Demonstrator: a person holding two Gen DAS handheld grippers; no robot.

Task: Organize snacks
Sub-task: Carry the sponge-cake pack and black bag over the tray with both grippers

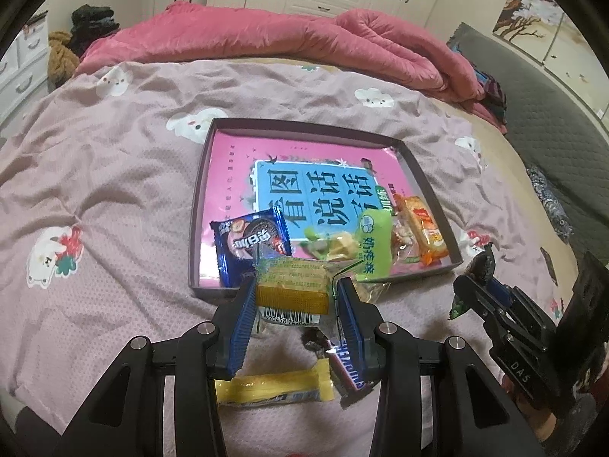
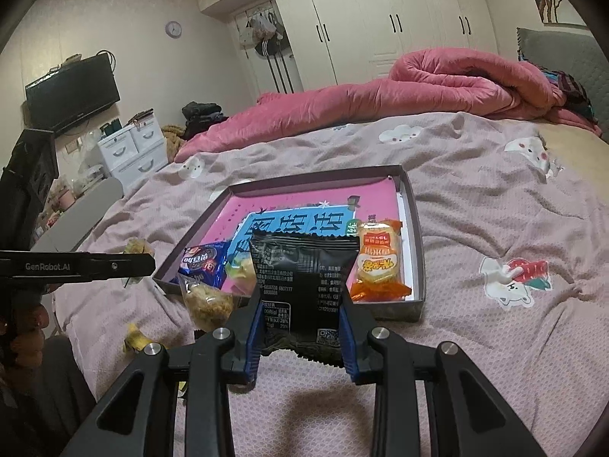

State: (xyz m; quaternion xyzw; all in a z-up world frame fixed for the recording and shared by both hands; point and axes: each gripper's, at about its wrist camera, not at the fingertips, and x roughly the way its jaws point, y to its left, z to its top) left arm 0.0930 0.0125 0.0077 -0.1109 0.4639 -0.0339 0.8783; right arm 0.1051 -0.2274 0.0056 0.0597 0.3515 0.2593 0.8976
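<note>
A: What do you see from your left side?

B: A bed (image 1: 125, 175) with a pink bunny sheet and a rolled red blanket (image 1: 266, 38). My left claw (image 1: 293, 297) squeezes a yellow cake packet (image 1: 291, 289) just before the snack box (image 1: 415, 163). A yellow bar (image 1: 274, 386) lies on the sheet under it.

A: And from your right side?

B: My right claw (image 2: 300, 323) pinches a black snack bag (image 2: 304, 270) at the box's near edge. Only here I see a TV (image 2: 72, 91), a wall clock (image 2: 173, 29) and white drawers (image 2: 133, 148).
</note>
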